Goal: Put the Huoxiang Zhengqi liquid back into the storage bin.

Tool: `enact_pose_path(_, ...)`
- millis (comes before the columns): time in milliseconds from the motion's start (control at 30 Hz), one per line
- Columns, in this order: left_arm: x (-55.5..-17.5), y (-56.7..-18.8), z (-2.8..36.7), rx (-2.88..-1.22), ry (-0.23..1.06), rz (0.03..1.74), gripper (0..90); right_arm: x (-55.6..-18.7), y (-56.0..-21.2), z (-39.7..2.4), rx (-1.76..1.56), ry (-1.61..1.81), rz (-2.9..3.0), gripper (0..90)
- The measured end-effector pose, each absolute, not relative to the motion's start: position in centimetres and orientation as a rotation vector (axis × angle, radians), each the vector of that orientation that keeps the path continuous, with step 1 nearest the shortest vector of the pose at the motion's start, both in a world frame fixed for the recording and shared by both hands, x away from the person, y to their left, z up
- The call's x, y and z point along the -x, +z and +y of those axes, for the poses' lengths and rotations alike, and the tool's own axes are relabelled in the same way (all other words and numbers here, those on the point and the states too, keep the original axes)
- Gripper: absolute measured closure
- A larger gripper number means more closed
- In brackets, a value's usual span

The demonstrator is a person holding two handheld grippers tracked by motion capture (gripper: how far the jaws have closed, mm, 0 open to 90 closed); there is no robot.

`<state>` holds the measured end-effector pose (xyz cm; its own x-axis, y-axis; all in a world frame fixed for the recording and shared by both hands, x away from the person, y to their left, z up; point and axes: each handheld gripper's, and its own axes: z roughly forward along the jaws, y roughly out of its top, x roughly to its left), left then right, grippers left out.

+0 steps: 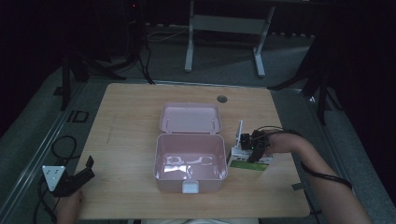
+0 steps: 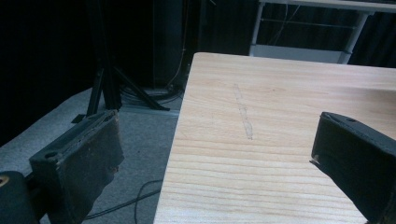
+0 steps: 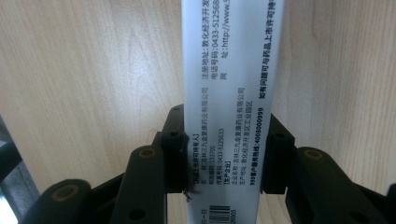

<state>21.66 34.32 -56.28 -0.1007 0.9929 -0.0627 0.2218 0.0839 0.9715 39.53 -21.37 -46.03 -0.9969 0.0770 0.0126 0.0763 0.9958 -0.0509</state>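
The white medicine carton (image 3: 229, 93) lies on the counter (image 1: 126, 121) just to the right of the open pink box (image 1: 190, 161), near the counter's right edge. In the right gripper view its narrow printed side runs straight up between the two black jaws, which press against both long faces — the right gripper (image 1: 254, 148) is closed on the carton at its lower part, close to the barcode end.

To do this step well, I judge the grip should stay square across the carton's thin faces so it does not twist, then the carton should rise clear of the counter before travelling left over the pink box's near wall. The box's lid (image 1: 190, 117) stands back behind it, so the way in from the right looks free; a low sweep could catch the box's rim.

The left gripper (image 1: 77, 179) rests well apart at the counter's near left corner, jaws spread wide and holding nothing, with bare wood between them.
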Motion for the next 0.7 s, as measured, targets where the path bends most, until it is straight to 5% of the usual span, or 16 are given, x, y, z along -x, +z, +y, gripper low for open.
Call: enact_pose_path(700, -21.7, -56.3, 34.3, -1.264, 1.107, 1.486, 2.1, -36.9, -42.5, -21.7, 0.051, 0.109, -3.113, 61.4)
